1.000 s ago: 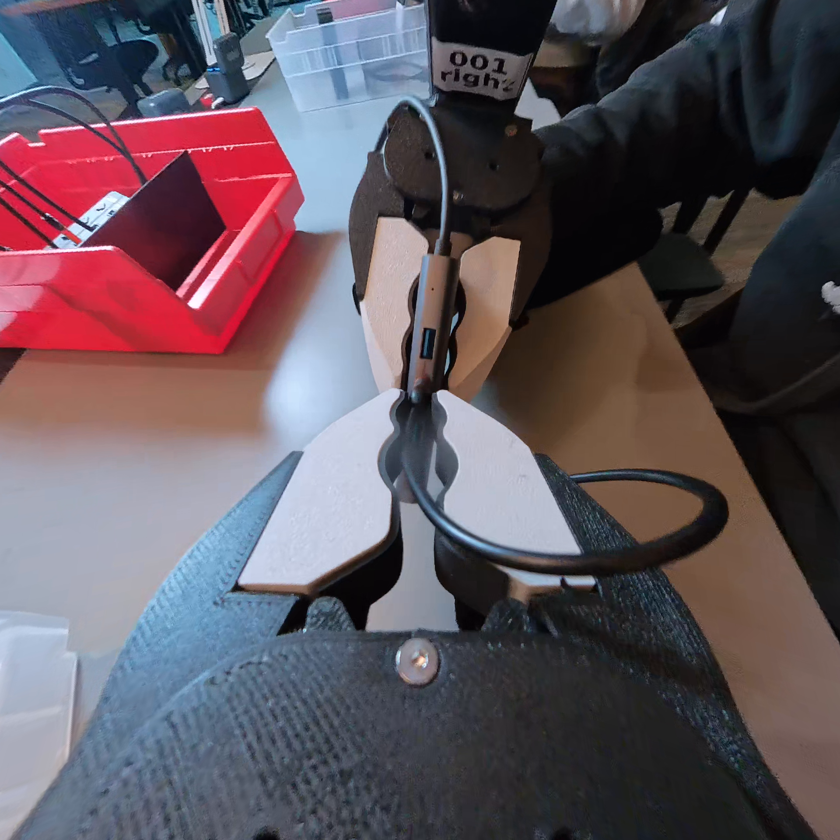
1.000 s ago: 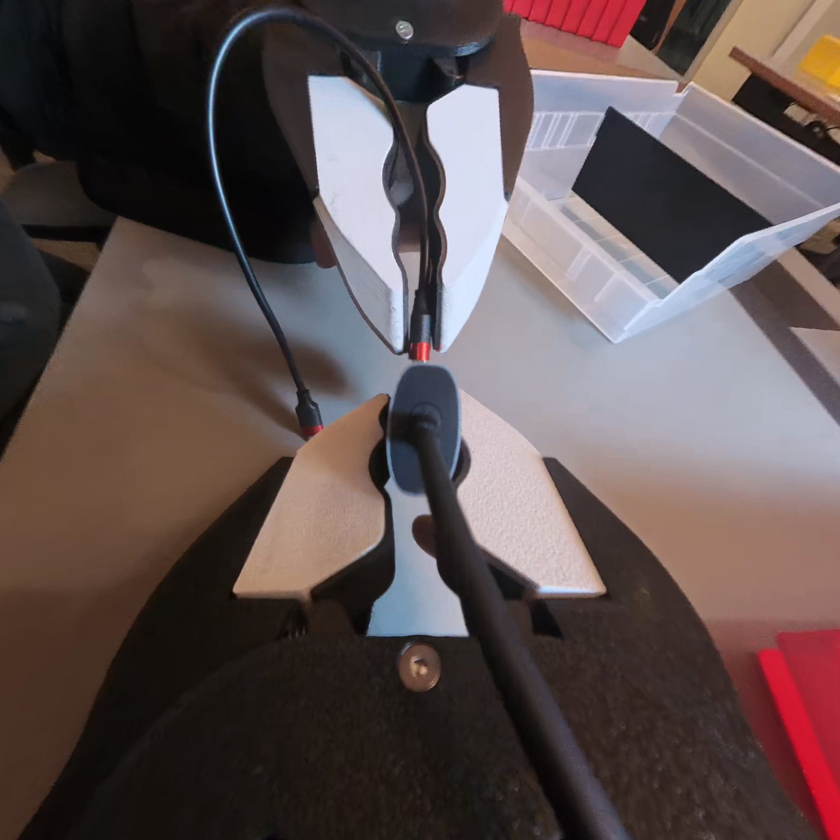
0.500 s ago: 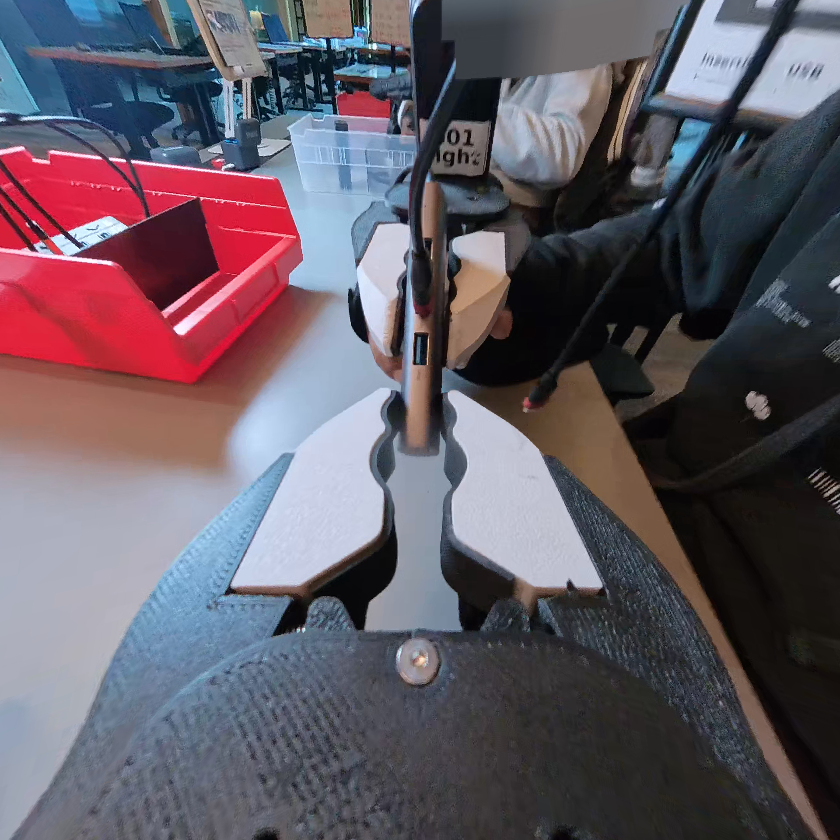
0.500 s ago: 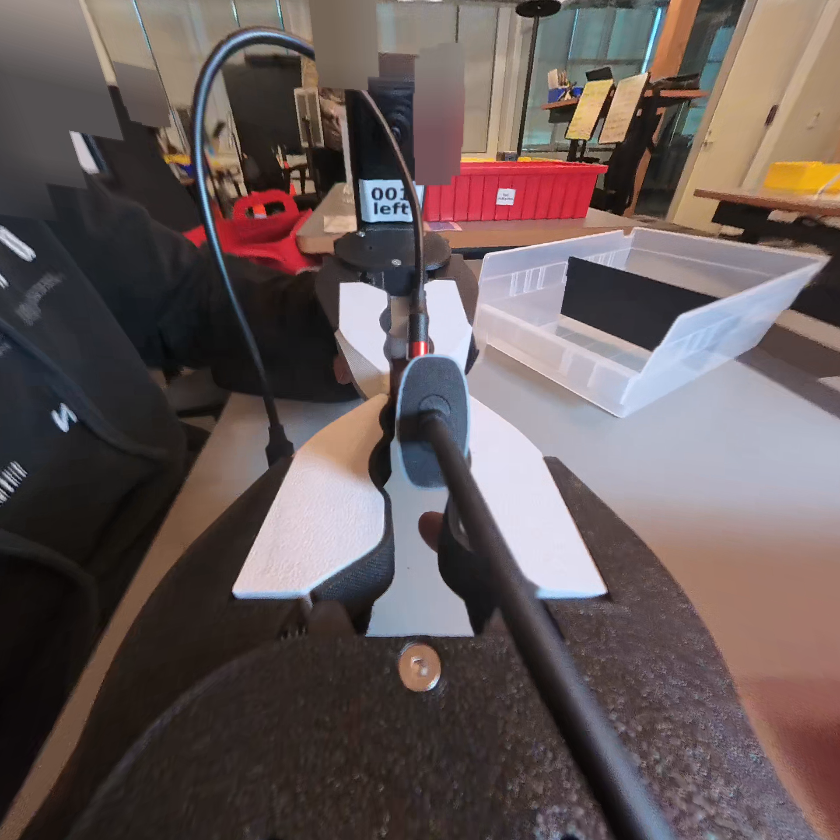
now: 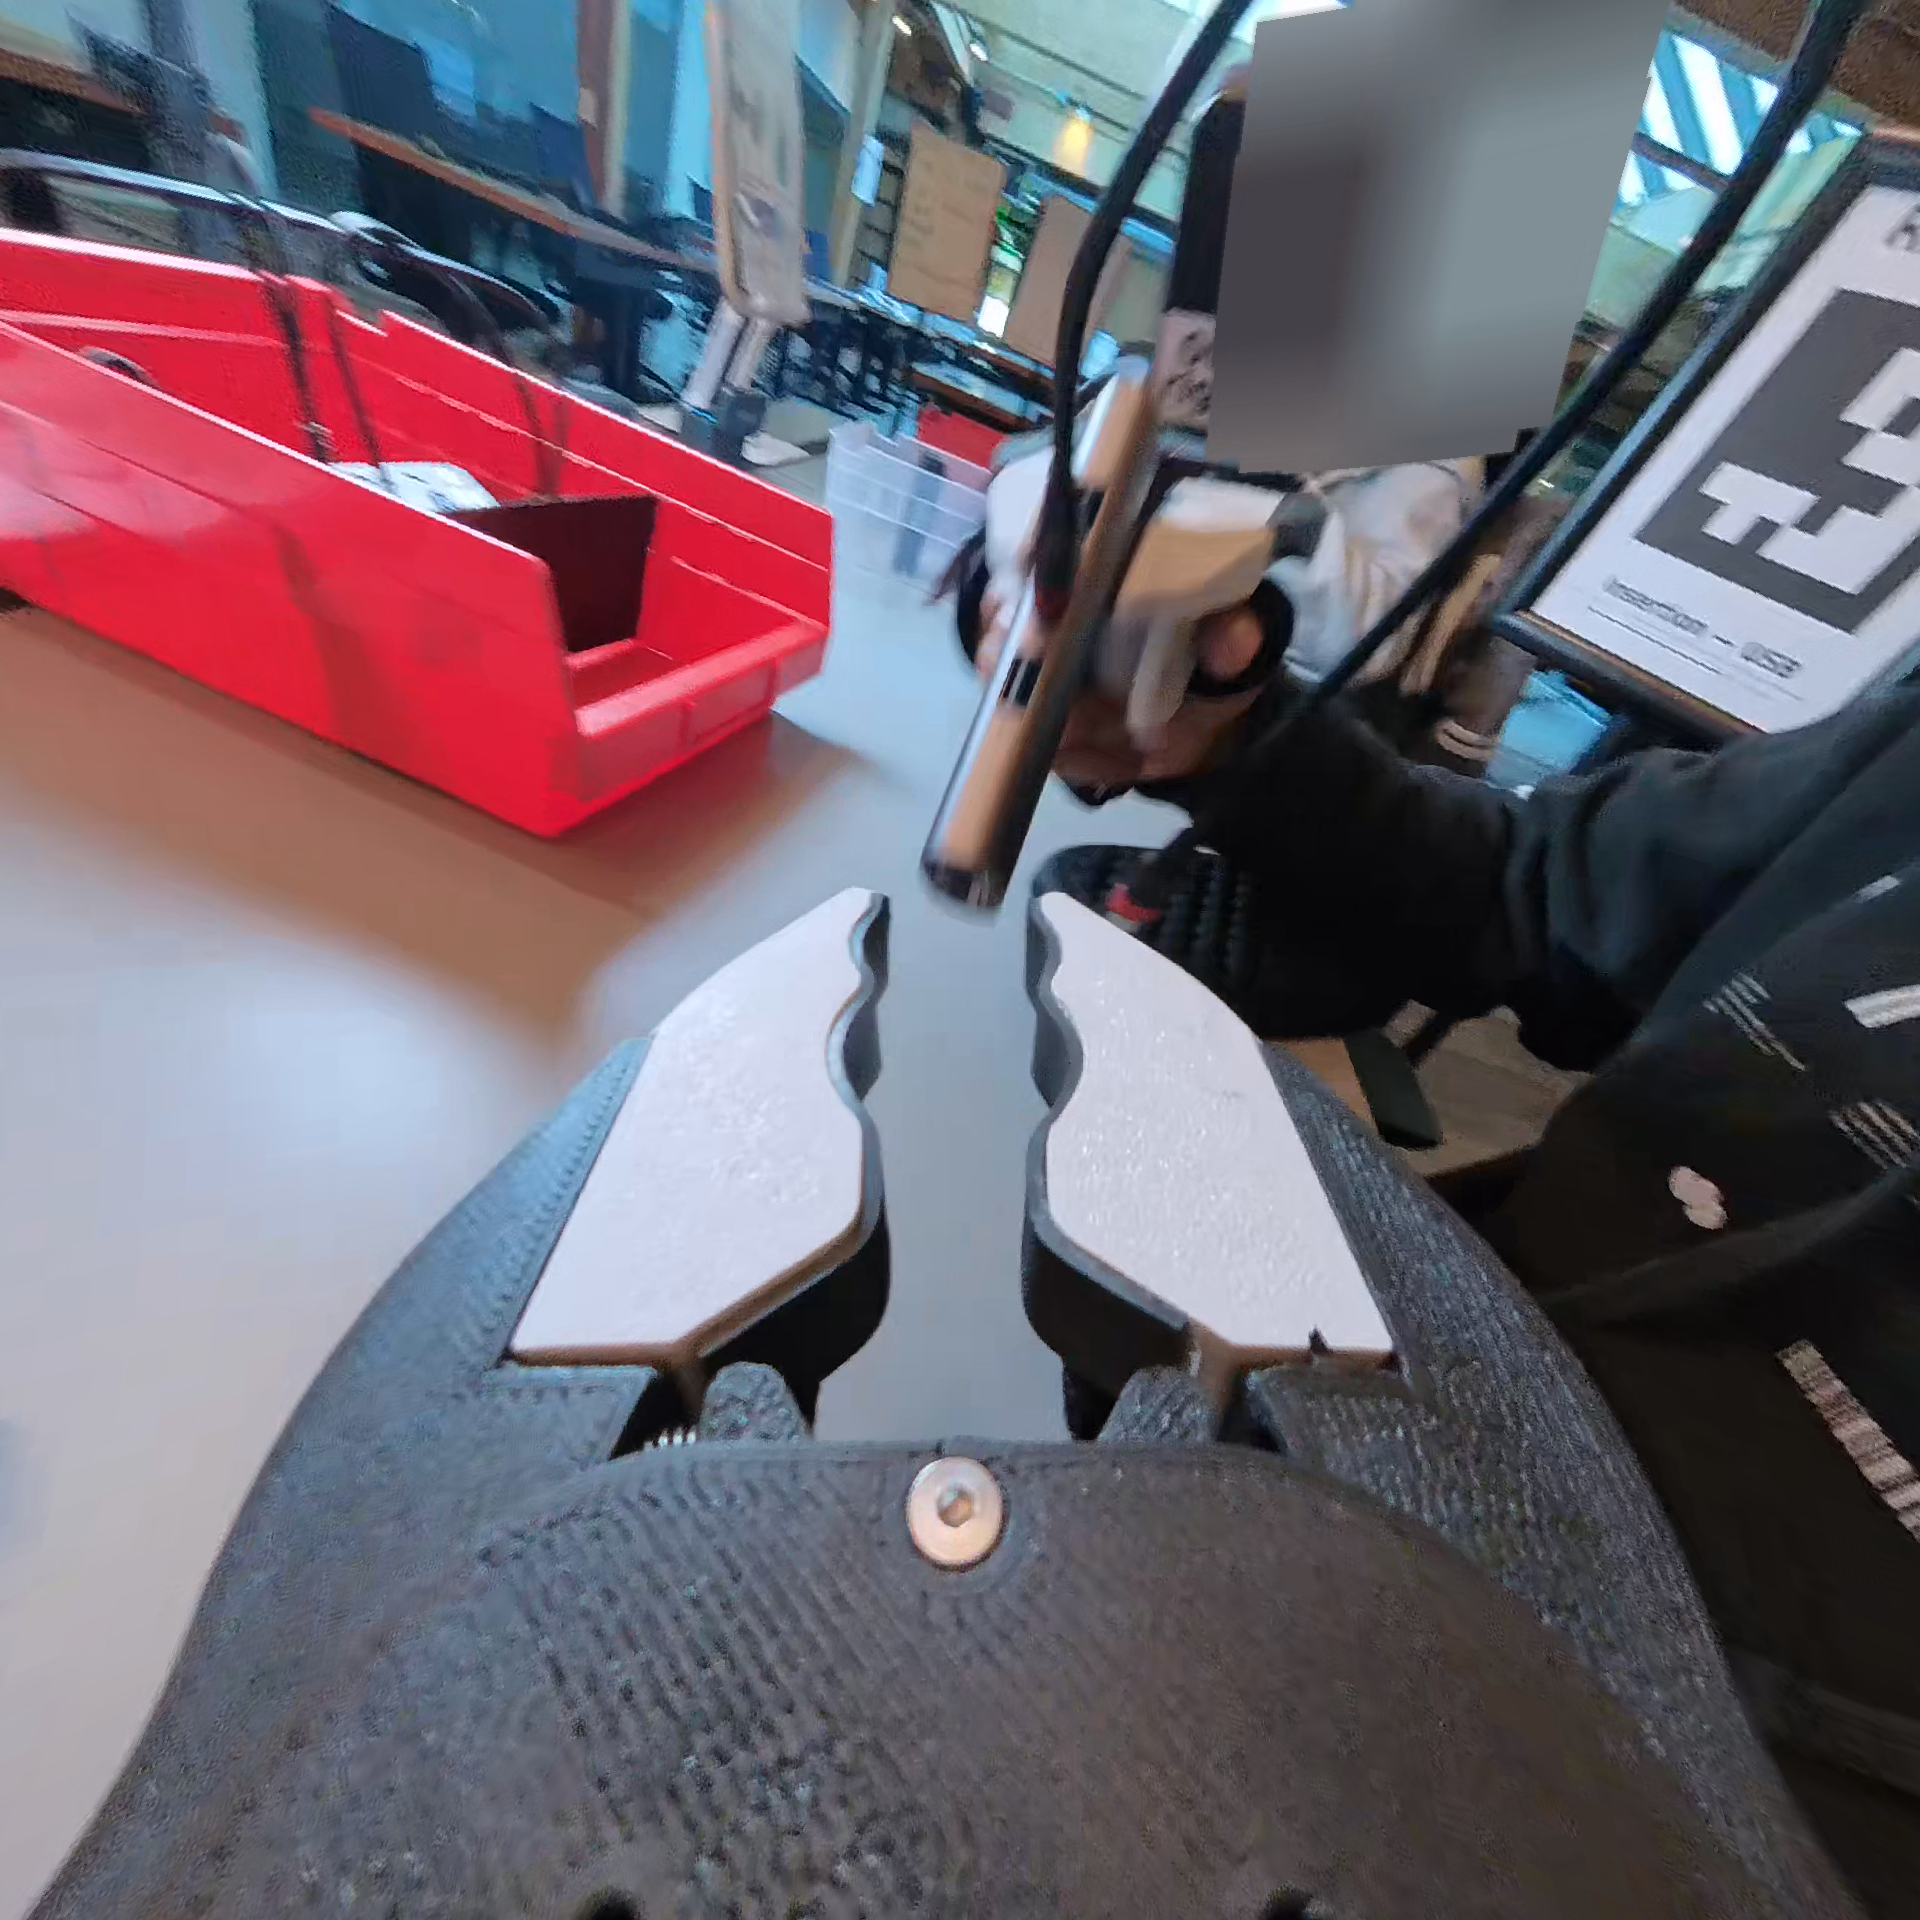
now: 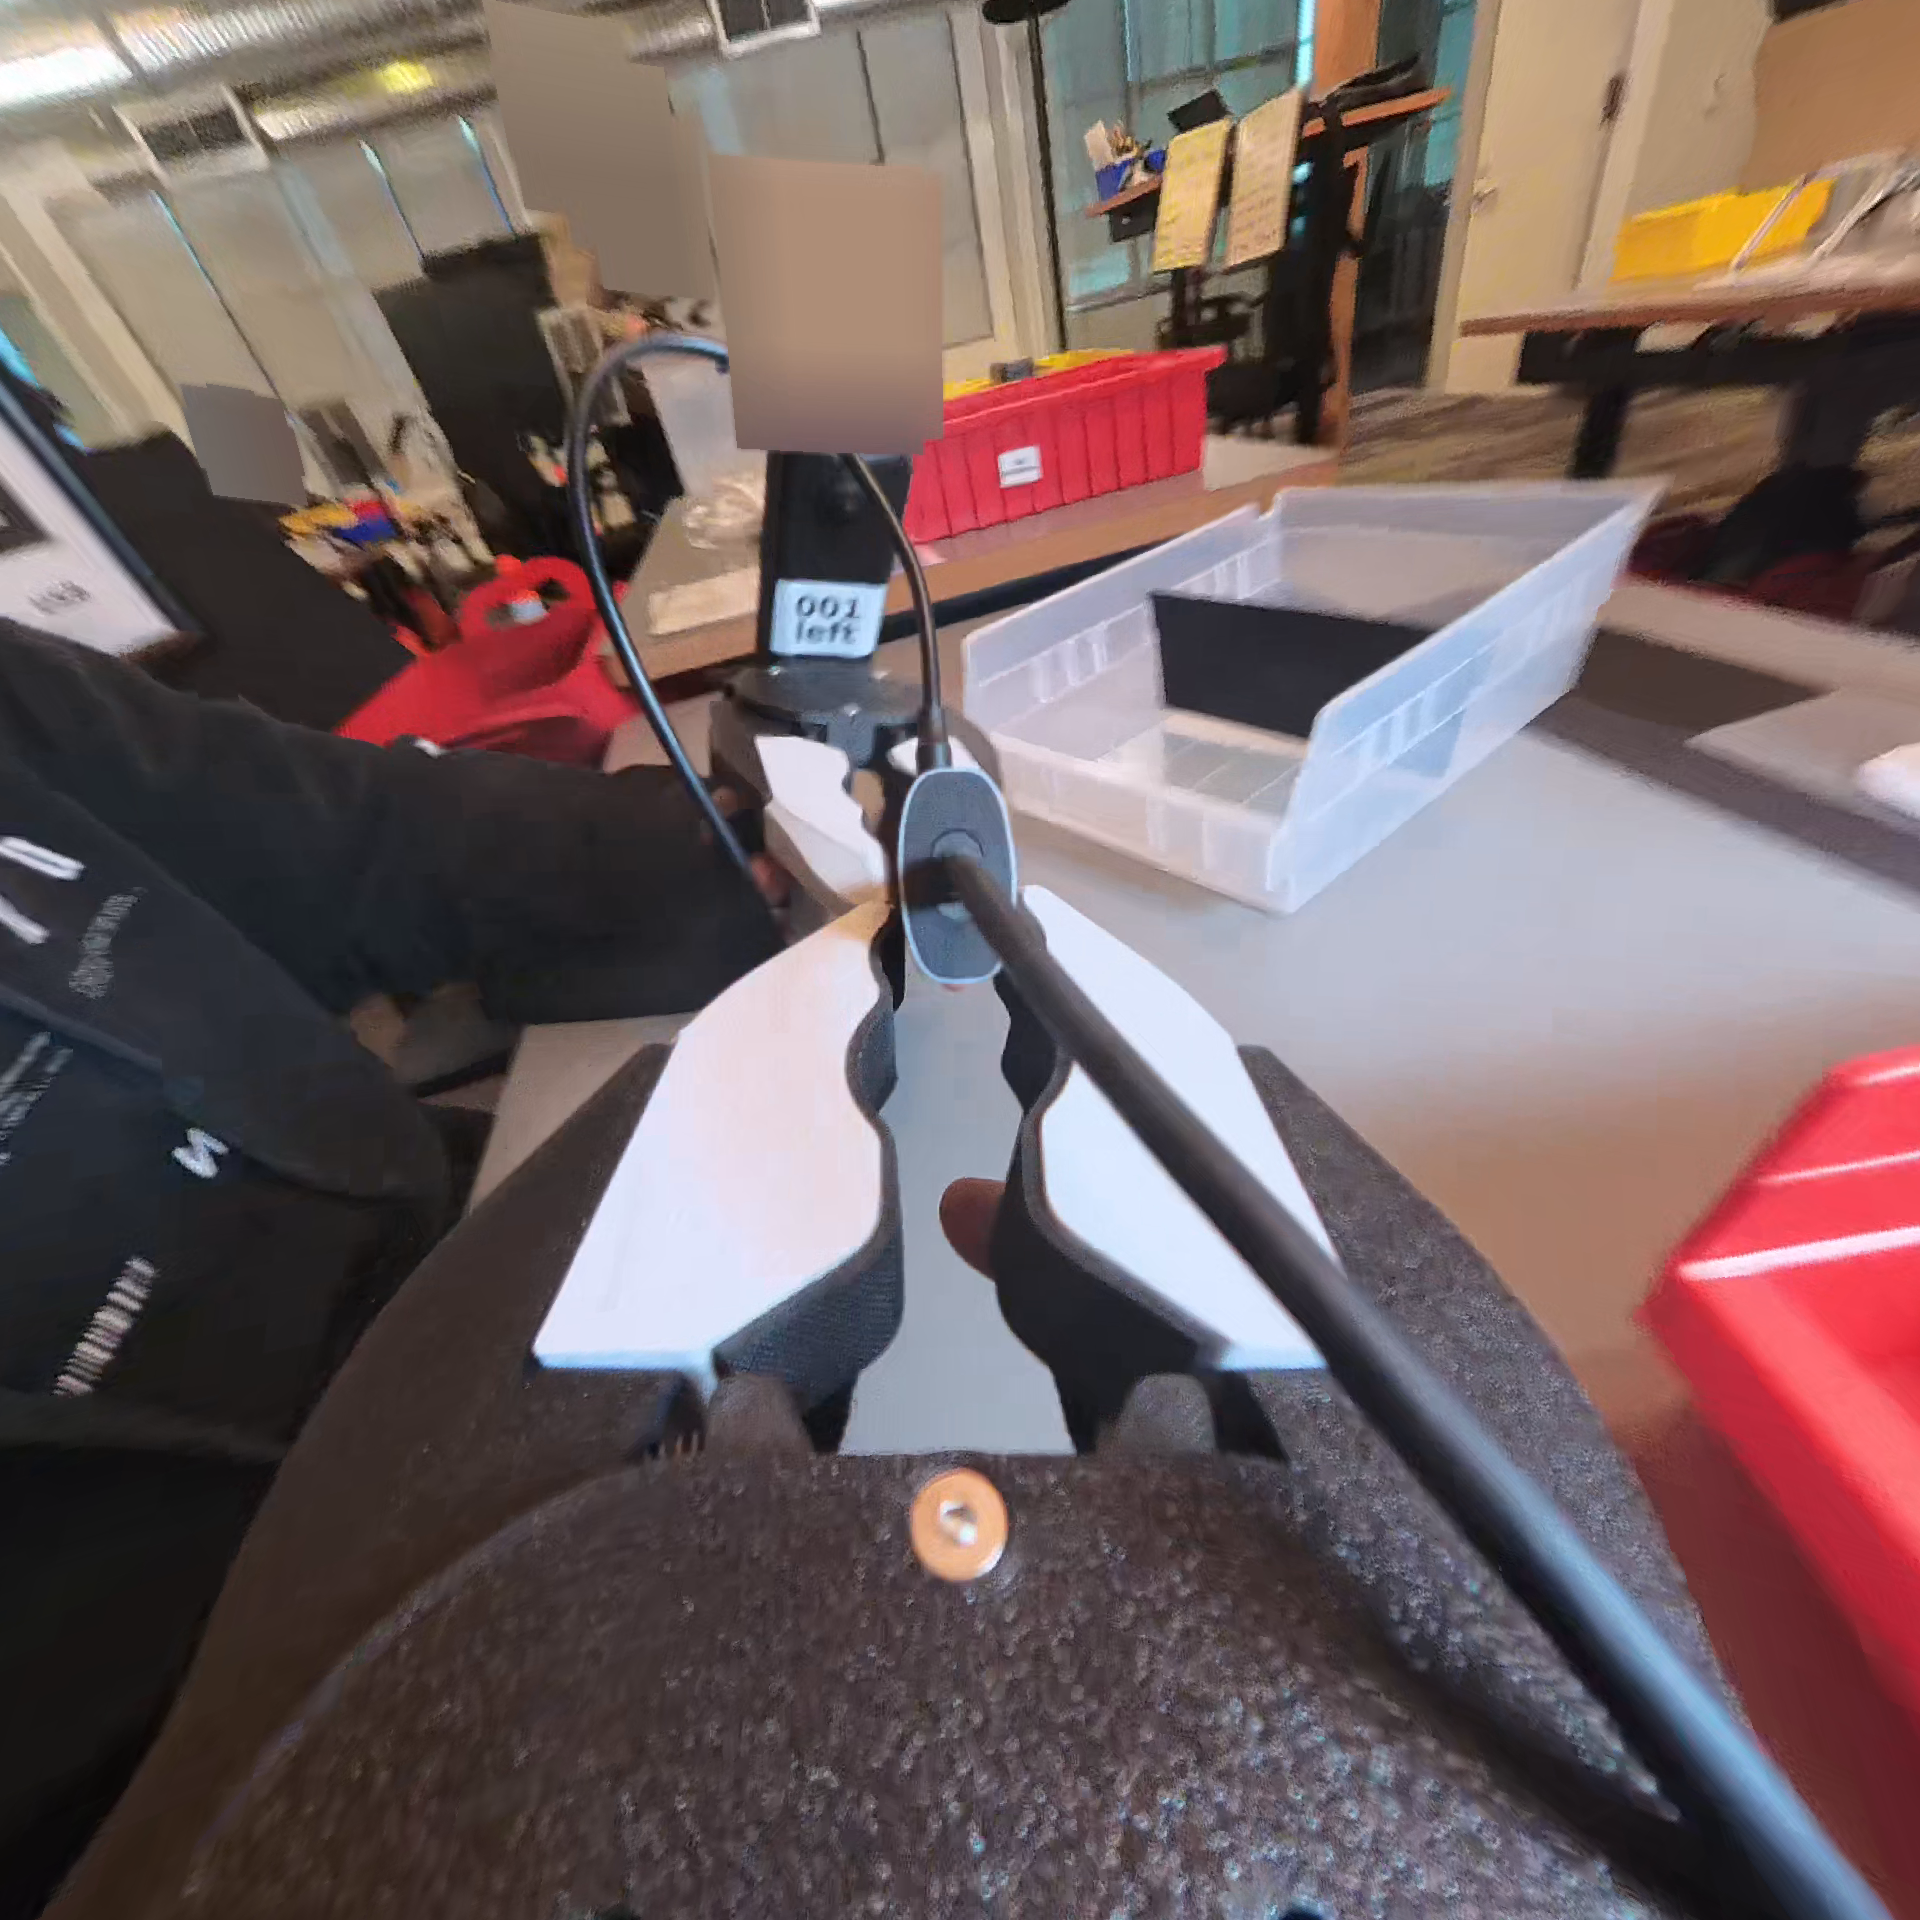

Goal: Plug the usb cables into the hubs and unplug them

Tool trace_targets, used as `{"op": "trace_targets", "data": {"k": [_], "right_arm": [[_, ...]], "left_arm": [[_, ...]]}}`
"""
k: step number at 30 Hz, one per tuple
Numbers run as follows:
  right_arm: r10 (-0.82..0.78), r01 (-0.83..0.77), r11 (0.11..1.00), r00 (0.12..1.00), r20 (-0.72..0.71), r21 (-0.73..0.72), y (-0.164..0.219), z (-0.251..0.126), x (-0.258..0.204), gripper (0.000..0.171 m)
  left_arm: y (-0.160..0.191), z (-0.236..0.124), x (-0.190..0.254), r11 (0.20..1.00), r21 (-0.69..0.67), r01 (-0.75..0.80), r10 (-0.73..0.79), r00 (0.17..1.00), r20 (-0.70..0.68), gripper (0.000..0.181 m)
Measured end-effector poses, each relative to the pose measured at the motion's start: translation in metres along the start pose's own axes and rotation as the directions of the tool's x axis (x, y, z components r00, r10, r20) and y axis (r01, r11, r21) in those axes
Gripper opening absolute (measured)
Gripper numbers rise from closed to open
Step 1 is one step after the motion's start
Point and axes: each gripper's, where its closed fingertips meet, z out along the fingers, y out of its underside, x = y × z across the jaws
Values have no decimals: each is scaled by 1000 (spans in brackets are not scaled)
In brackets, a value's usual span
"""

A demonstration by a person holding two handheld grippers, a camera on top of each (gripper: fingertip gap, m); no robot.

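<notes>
Well left of the hub [image 5: 1029, 675], on the table [image 5: 260, 1039]: a red bin [image 5: 416, 623] with a black divider and thin dark leads inside, much as half a second ago.

Just below the hub's lower end: the left gripper [image 5: 956, 909], spread wide and holding nothing. Half a second ago, closed in around that same end of the hub; a second ago, pinching the plug of the usb cable [image 6: 603, 582]. Now clear of both, with bare table showing through the gap.

Hub itself: no longer upright but tilted, top leaning to the right, lifted above the table and blurred in the left wrist view.

Behind the hub in the right wrist view: the usb cable rising from the hub's far side, arching over to the left and hanging down with its other end loose. Seemingly plugged in; cannot confirm the seating, since the hub hides the joint.

Around the hub's near end: the right gripper [image 6: 956, 914], tips closed on the hub as before, with the hub's own thick lead [image 6: 1247, 1195] running back over the right finger.

Right of the hub in that view: a clear bin [image 6: 1455, 727] on the table.
</notes>
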Motion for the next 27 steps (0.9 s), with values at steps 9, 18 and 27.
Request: {"op": "trace_targets", "data": {"k": [9,18,27], "right_arm": [[-493,129,823,647,-582,-554,-112,-105,185,16],[-801,-282,183,513,-309,-942,-46,-152,328,17],[-421,-275,135,854,-306,-952,5,-100,303,53]], "left_arm": [[-11,-27,-48,996,20,-85,77,963,259,42],[15,-11,-45,987,-93,-129,149,956,252,37],[23,-11,-49,983,-126,-131,160,954,253,35]]}}
